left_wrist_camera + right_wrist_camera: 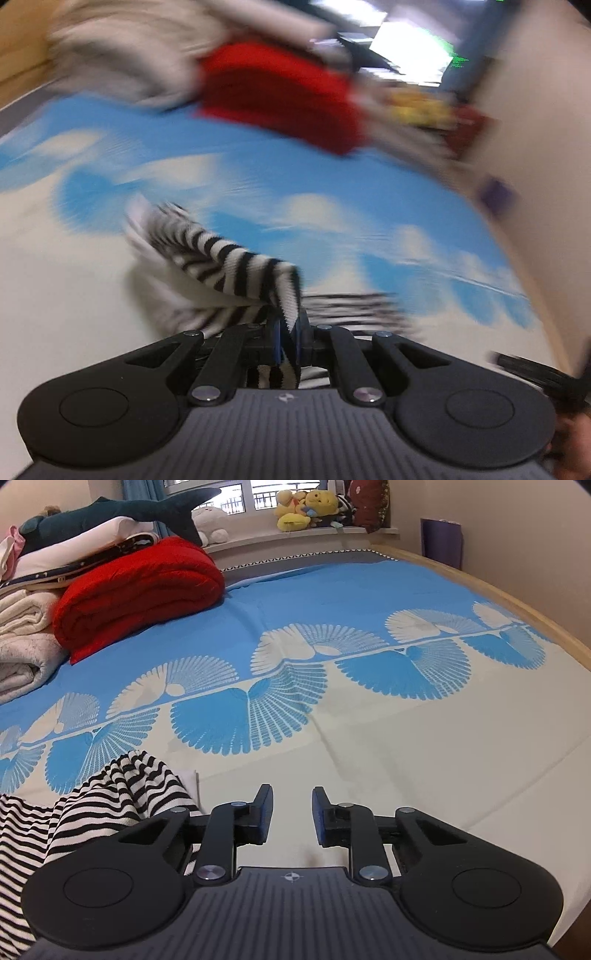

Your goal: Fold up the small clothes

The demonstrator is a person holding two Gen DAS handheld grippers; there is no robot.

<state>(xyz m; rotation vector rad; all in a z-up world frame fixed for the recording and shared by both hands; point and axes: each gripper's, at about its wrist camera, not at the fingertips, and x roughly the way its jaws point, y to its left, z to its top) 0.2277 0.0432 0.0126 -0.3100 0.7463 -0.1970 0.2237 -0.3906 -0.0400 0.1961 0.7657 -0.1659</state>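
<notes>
A bed is filling the room, its sheet showing blue at the far end and cream nearer, with fan-shaped motifs running across. A wooden frame is edging it on the right. A red blanket is lying folded beside stacked pale bedding, a plush shark resting on top. Daylight is coming through a window above a sill carrying yellow plush toys. A purple bag is leaning against the beige wall.
</notes>
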